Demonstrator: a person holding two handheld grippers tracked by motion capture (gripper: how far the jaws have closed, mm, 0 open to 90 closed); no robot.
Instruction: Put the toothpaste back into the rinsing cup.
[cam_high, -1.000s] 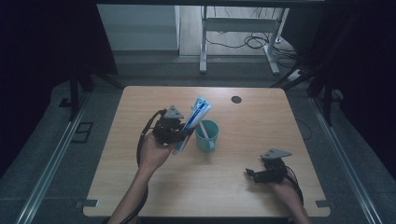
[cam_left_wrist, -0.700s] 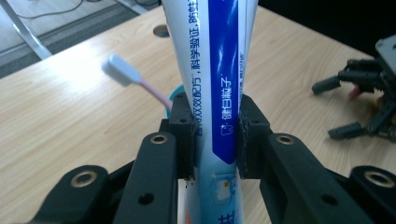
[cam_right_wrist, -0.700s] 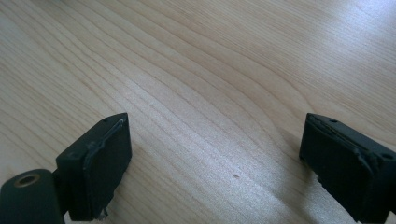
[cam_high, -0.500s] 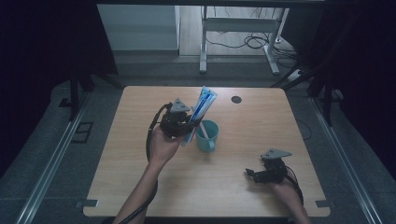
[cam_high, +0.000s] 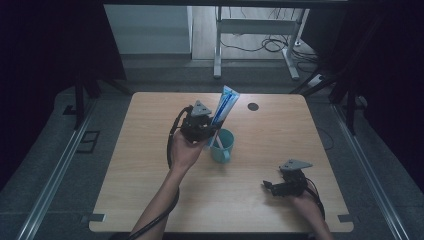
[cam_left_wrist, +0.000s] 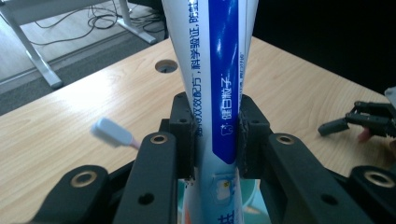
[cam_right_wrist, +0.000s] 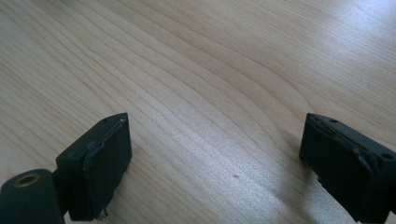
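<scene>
On the wooden table (cam_high: 150, 200), the left gripper (cam_left_wrist: 215, 140) clamps a white-and-blue toothpaste tube (cam_left_wrist: 217, 70) printed with Chinese characters, its lower end dipping toward the teal cup (cam_high: 222, 146) just beside it. A toothbrush (cam_left_wrist: 112, 132) stands in the cup. The right gripper (cam_right_wrist: 215, 154) rests near the table's right front, jaws spread wide over bare wood.

High view: fixed overhead, facing forward and down, far enough to take in the whole light wooden bench (cam_high: 150, 200). Left gripper view: rides the left tongs (cam_left_wrist: 215, 135), looking along their jaws across the bench, very near the blue-and-white printed toothpaste tube (cam_left_wrist: 219, 70) between them; the right tongs (cam_left_wrist: 369, 121) appear beyond, shared with the high view. Right gripper view: rides the right tongs (cam_right_wrist: 215, 158), angled down, close to the bench grain.
</scene>
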